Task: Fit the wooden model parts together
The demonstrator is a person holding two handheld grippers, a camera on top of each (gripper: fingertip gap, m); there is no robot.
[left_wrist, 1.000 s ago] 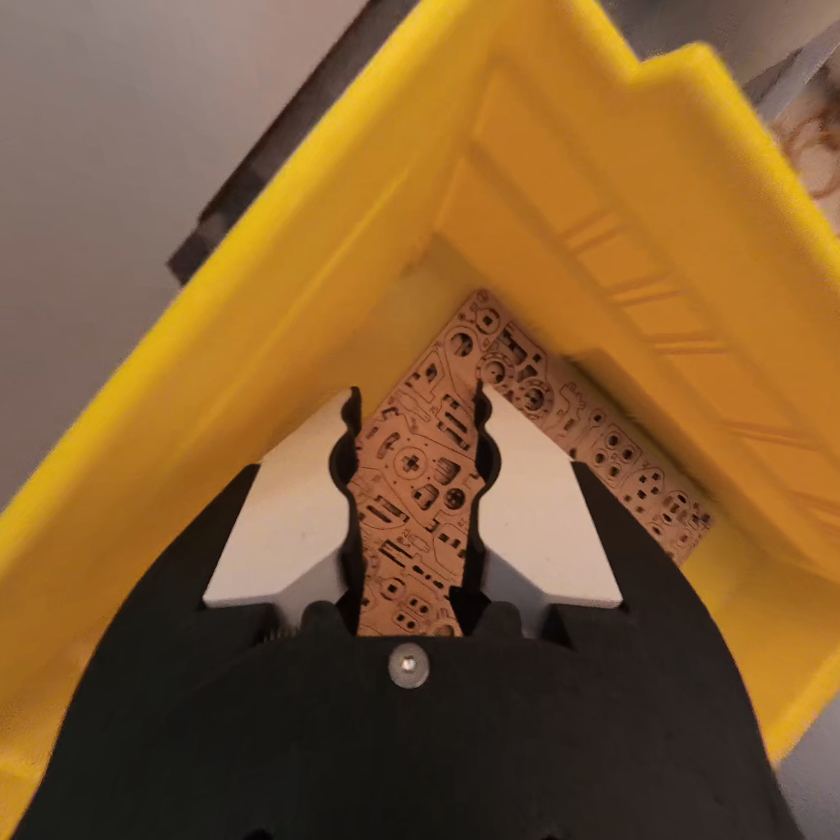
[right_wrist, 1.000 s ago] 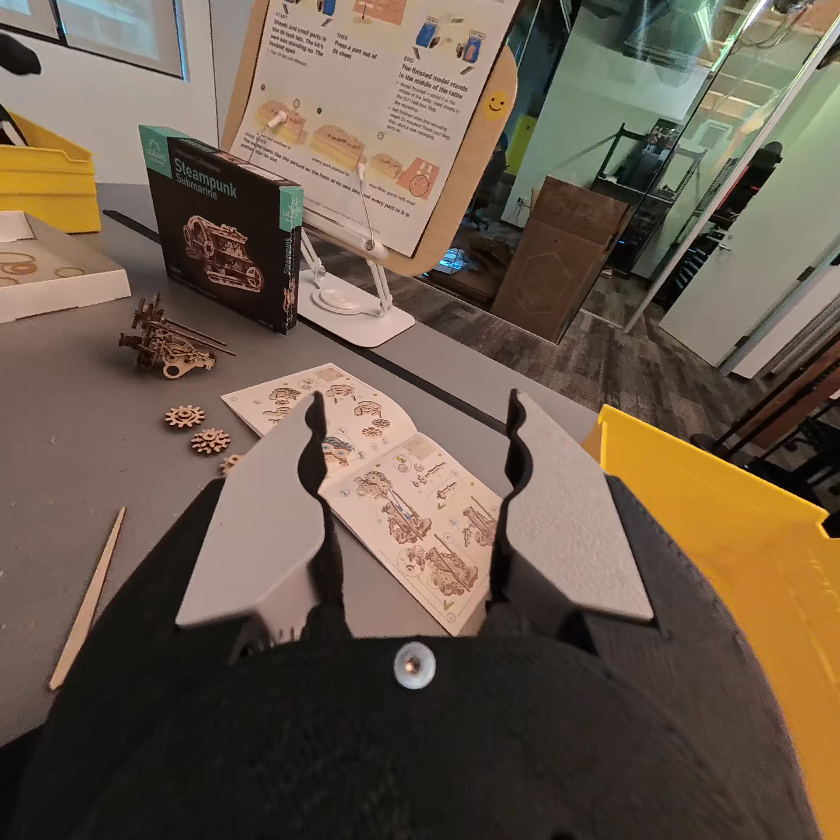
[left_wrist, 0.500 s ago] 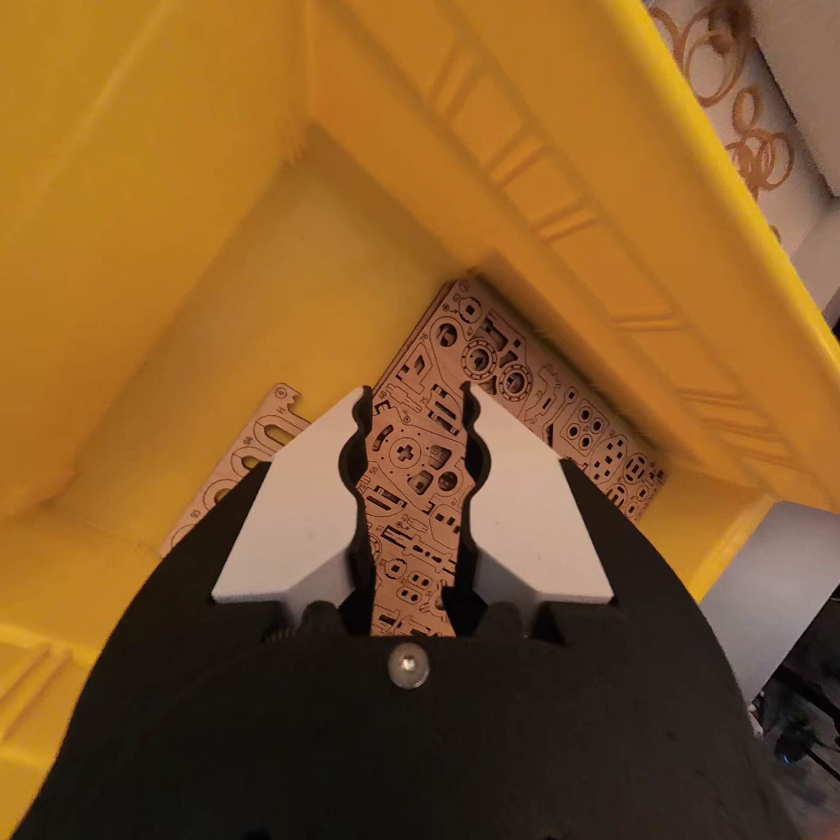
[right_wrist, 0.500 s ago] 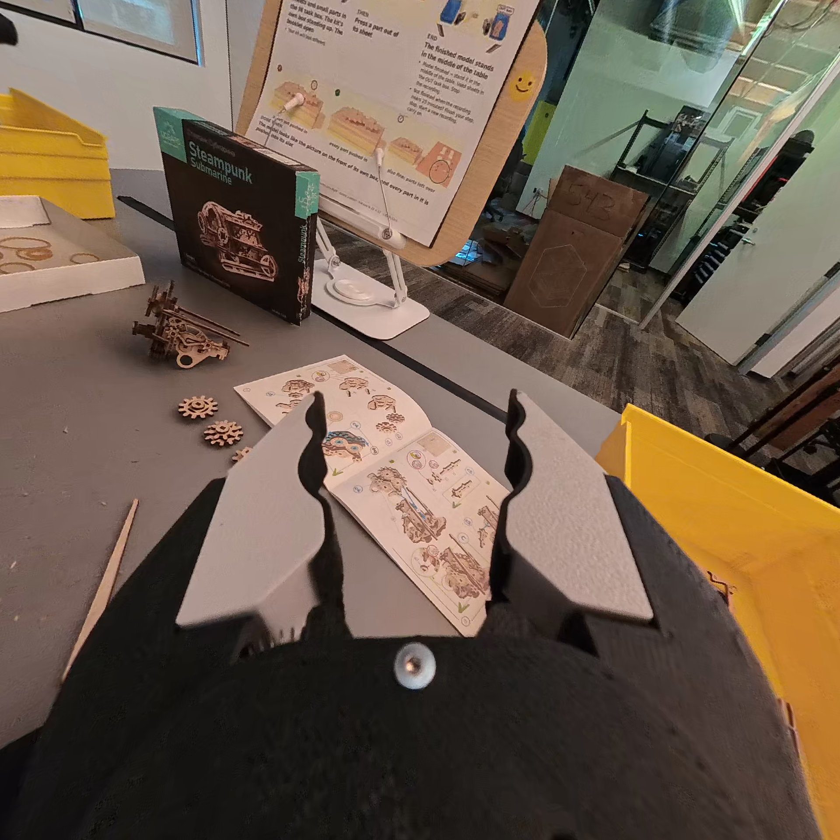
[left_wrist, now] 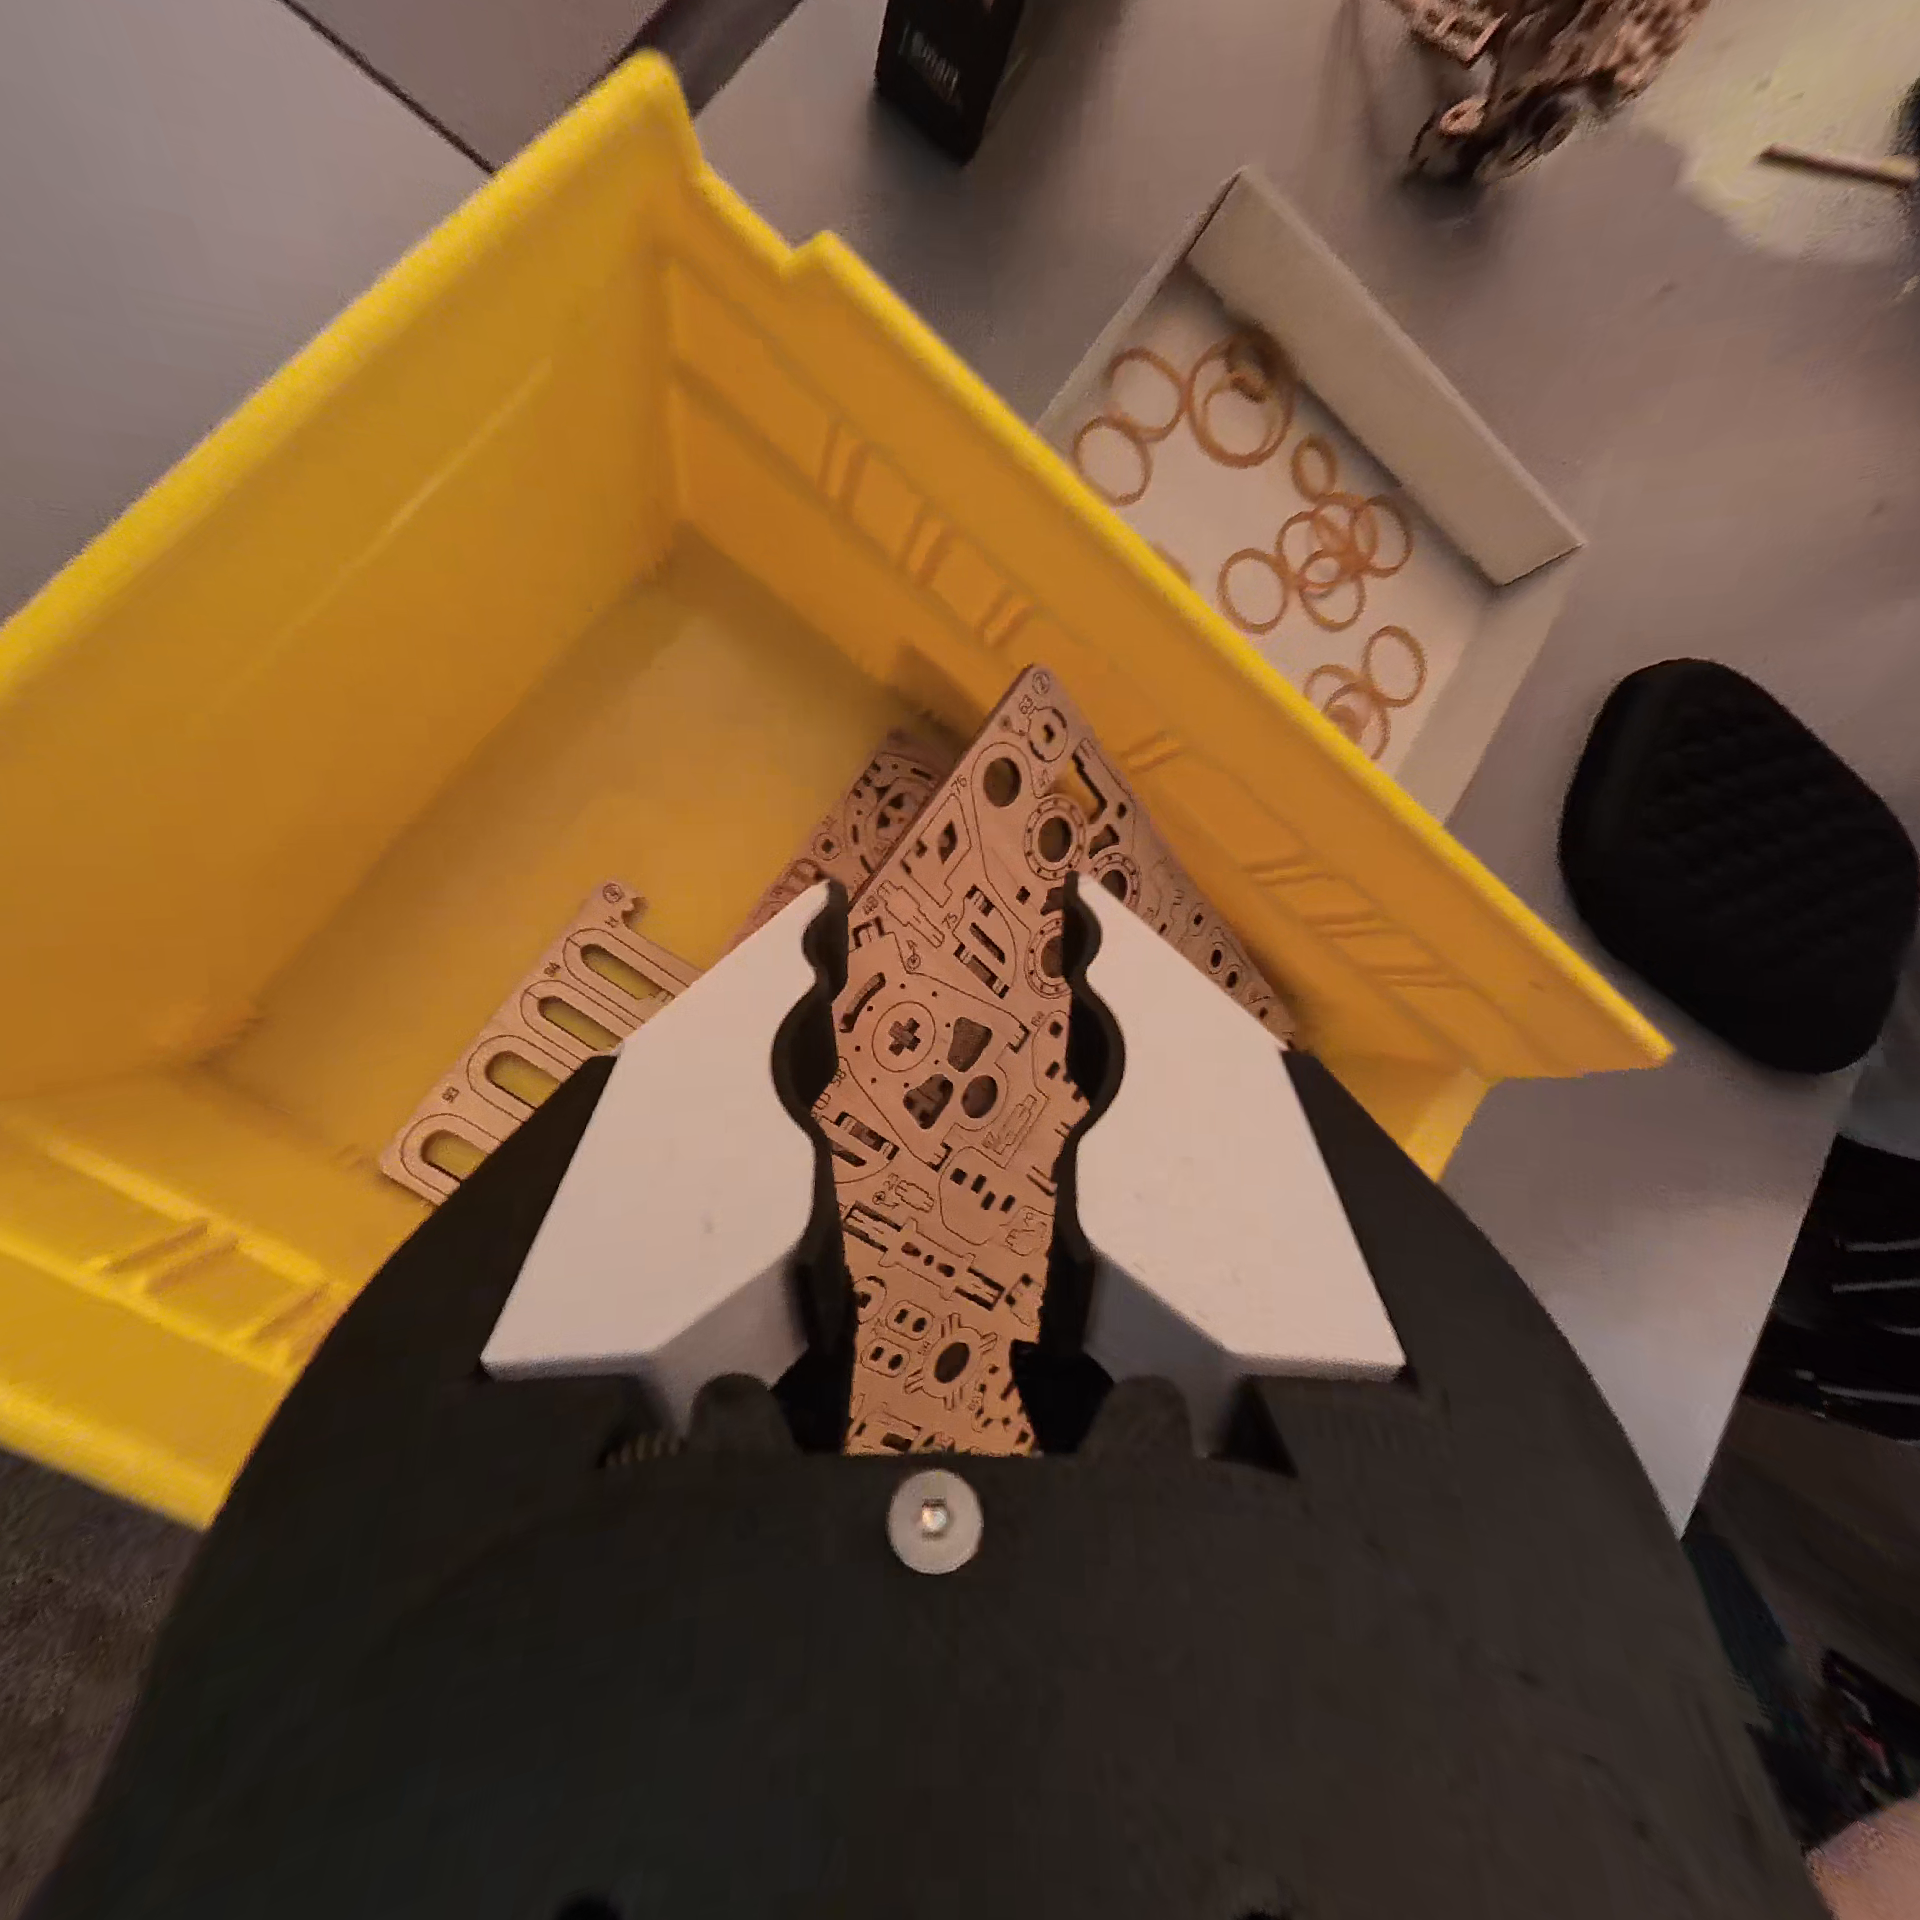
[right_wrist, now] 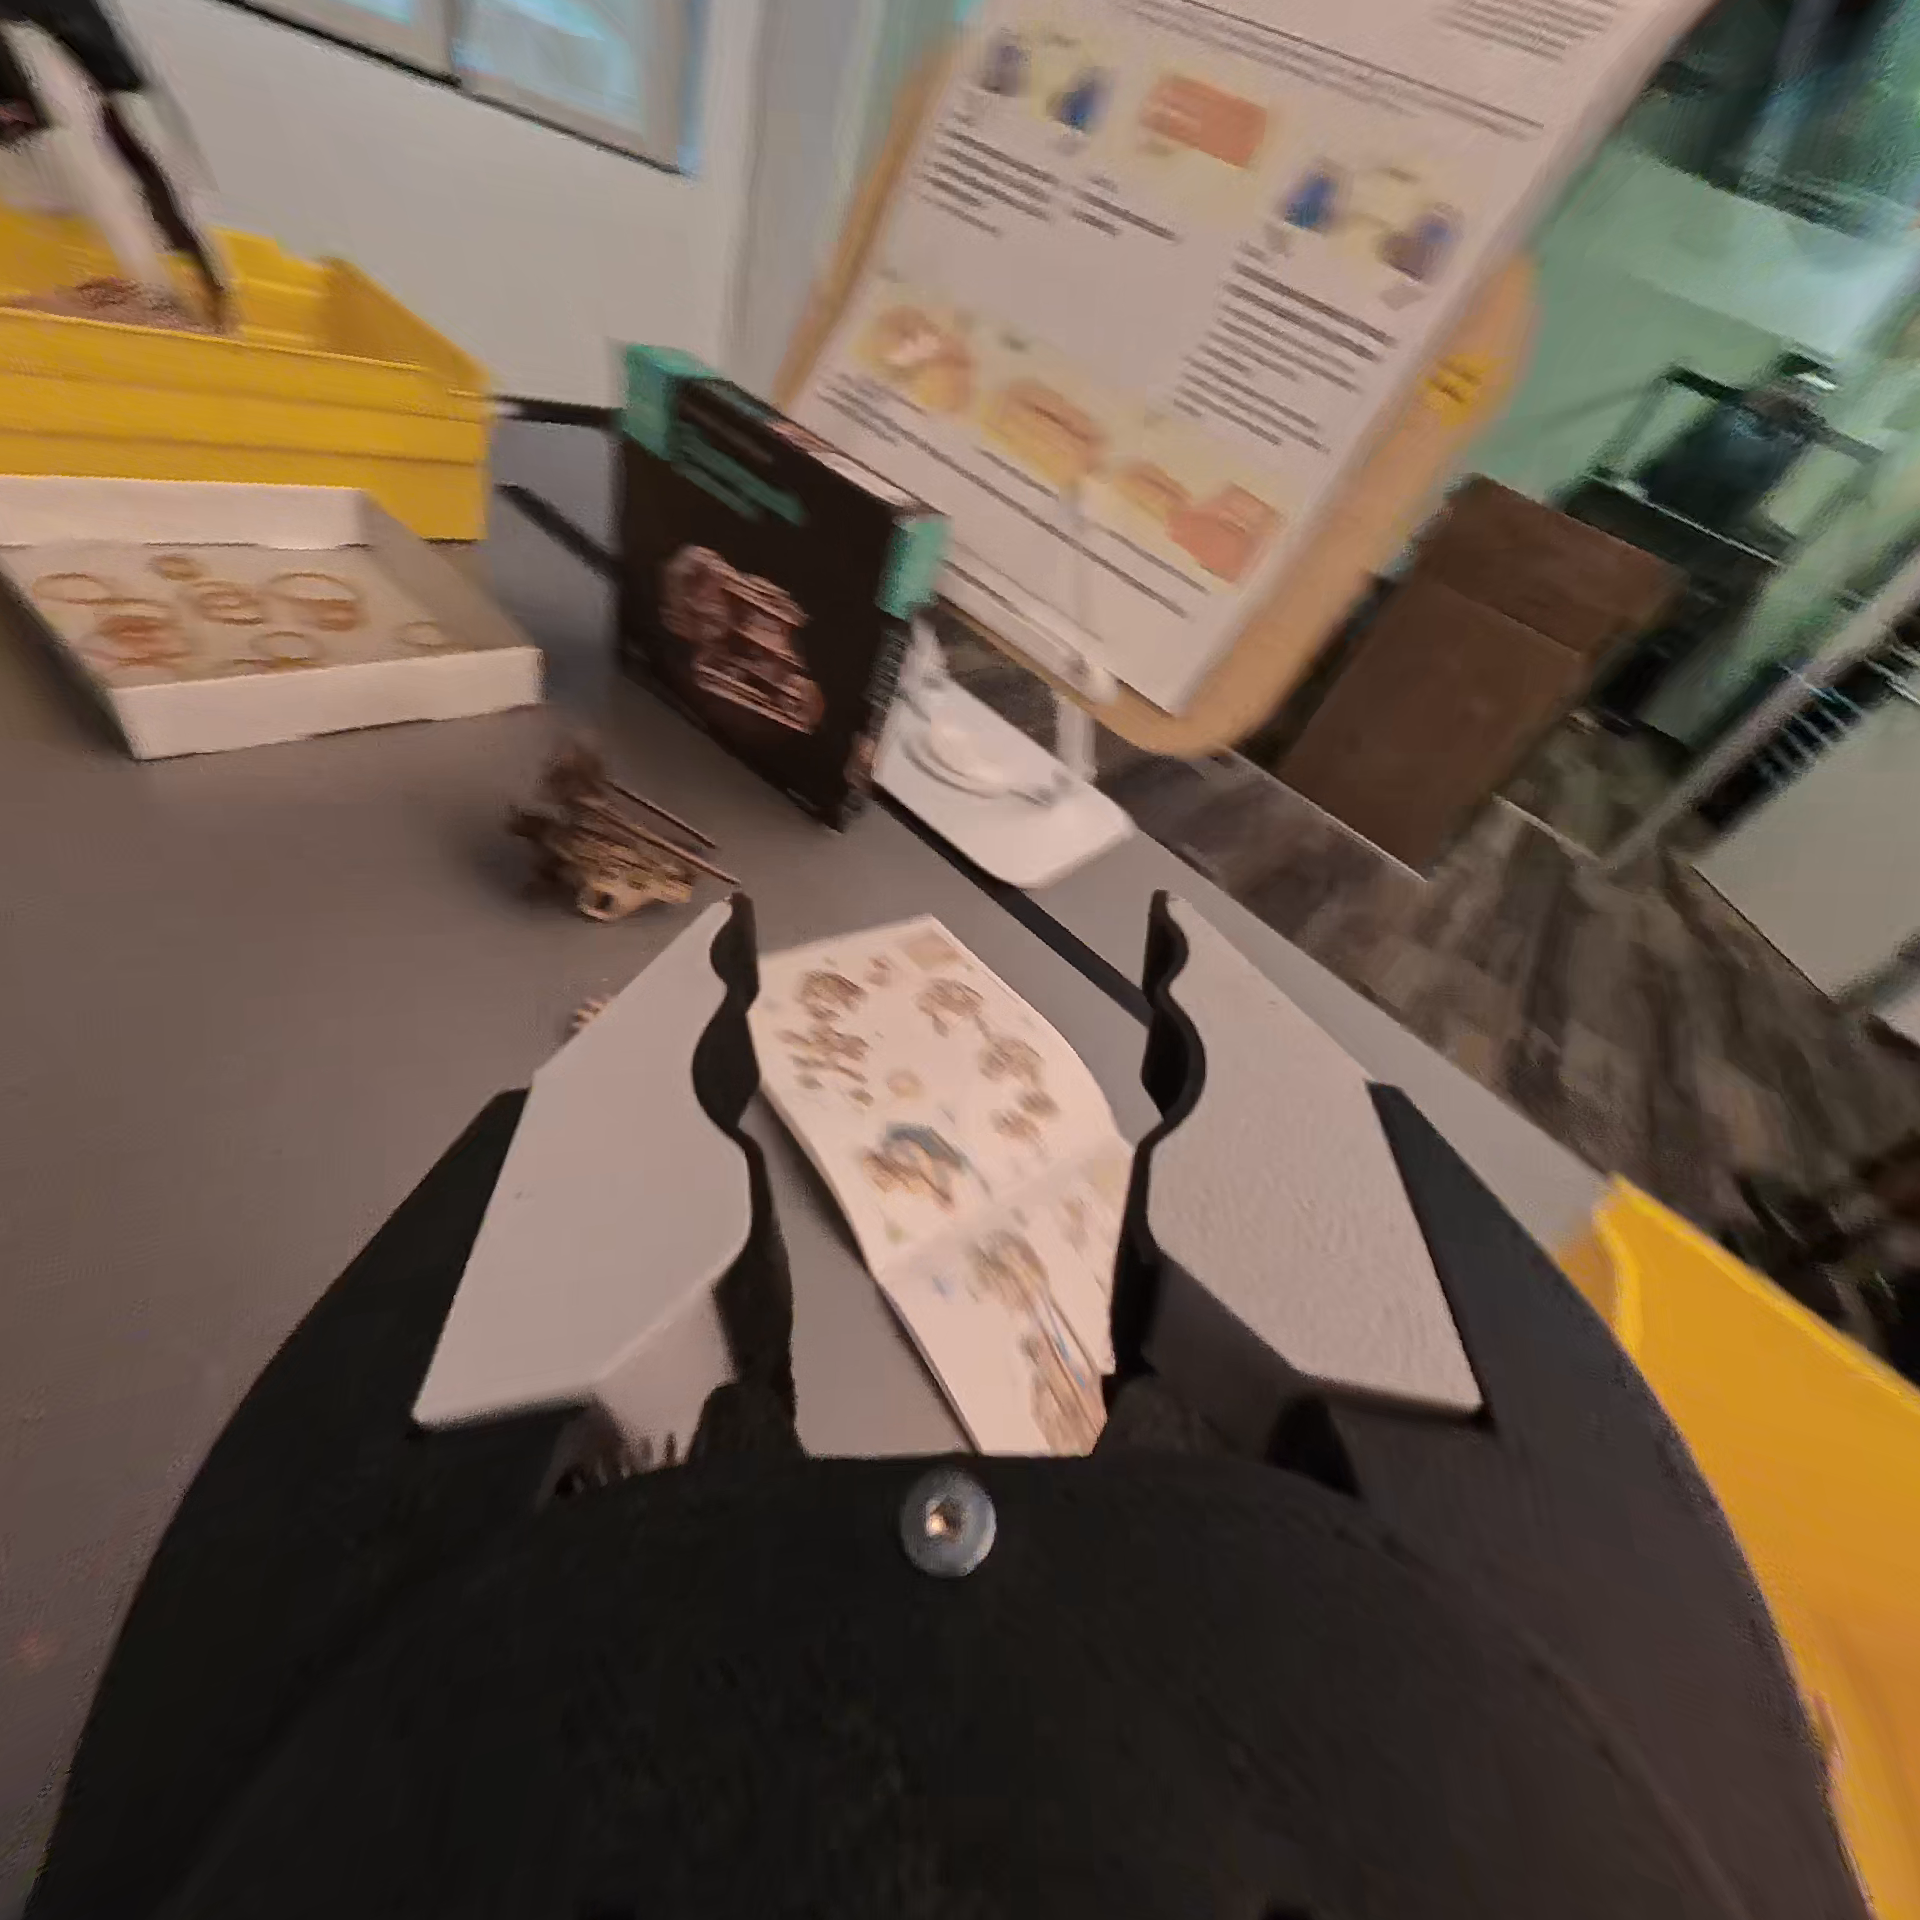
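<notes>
A grey table (right_wrist: pixel 239 997) carries a yellow bin (left_wrist: pixel 343 582), with a white tray (left_wrist: pixel 1496 488) of rings just beside it. Above the bin, the left gripper (left_wrist: pixel 948 904) is clamped on a wooden sheet (left_wrist: pixel 956 1049); other sheets (left_wrist: pixel 551 1029) lie on the bin floor. The right gripper (right_wrist: pixel 948 914) hovers with fingers wide and empty over a booklet (right_wrist: pixel 935 1091), near a part-built model (right_wrist: pixel 608 847) and a dark box (right_wrist: pixel 748 613).

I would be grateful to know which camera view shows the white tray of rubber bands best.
The left wrist view: it looks down into the white tray, showing separate rubber bands sharply. The right wrist view shows the same tray low, oblique and motion-blurred.
</notes>
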